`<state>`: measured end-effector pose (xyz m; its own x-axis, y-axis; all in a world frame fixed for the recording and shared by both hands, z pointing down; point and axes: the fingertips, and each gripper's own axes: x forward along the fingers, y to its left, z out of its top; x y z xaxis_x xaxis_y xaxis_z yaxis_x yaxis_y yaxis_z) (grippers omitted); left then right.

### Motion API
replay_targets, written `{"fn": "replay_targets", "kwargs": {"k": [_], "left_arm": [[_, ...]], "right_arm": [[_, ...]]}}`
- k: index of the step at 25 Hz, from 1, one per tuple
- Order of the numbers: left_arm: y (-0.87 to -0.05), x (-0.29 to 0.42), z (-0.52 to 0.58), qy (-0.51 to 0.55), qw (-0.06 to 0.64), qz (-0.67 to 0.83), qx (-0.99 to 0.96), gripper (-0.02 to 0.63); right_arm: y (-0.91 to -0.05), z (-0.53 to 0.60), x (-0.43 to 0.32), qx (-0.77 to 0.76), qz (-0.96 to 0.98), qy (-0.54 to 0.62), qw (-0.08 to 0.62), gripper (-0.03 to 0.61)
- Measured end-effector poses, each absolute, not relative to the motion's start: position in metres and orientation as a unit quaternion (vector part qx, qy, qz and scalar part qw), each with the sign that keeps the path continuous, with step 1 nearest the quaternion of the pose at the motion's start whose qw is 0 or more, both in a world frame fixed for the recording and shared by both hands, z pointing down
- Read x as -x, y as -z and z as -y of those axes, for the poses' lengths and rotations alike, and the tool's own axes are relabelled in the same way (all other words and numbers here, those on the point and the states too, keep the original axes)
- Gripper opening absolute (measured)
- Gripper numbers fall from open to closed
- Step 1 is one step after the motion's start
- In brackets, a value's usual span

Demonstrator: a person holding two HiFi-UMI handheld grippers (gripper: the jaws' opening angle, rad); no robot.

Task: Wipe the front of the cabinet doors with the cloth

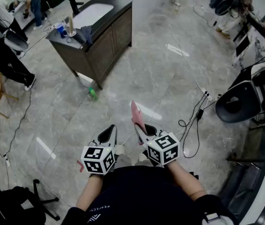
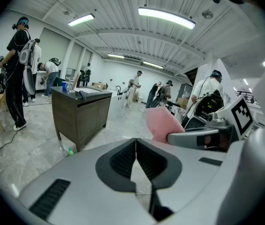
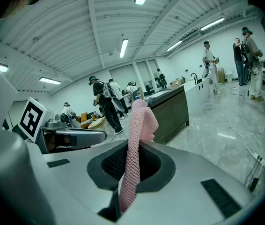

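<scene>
Right gripper [image 3: 131,165] is clamped on the pink cloth [image 3: 139,121], which stands up out of its jaws and flops over at the top. Left gripper [image 2: 136,159] has its jaws pressed together, nothing between them. In the head view both sit near 6 o'clock; the dark cabinet [image 1: 105,41] stands well apart at 11 o'clock. White print on the person's black shirt [image 1: 137,191] begins "PERFECT", the rest unreadable. The blue cup [image 1: 61,30] on the cabinet top is too small to read.
</scene>
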<state>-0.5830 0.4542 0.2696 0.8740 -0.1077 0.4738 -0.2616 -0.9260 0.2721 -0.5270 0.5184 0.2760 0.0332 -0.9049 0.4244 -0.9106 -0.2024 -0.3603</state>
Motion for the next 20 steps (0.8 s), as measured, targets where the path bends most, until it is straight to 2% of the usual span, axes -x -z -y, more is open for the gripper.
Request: {"fn": "replay_targets", "kwargs": {"k": [20], "left_arm": [[-0.277,0.552,-0.515,-0.248,0.162,0.103,-0.950,0.011]], "right_arm": [[-0.287,-0.580,0.498,-0.708,0.632,-0.315,-0.009,0.041]]}}
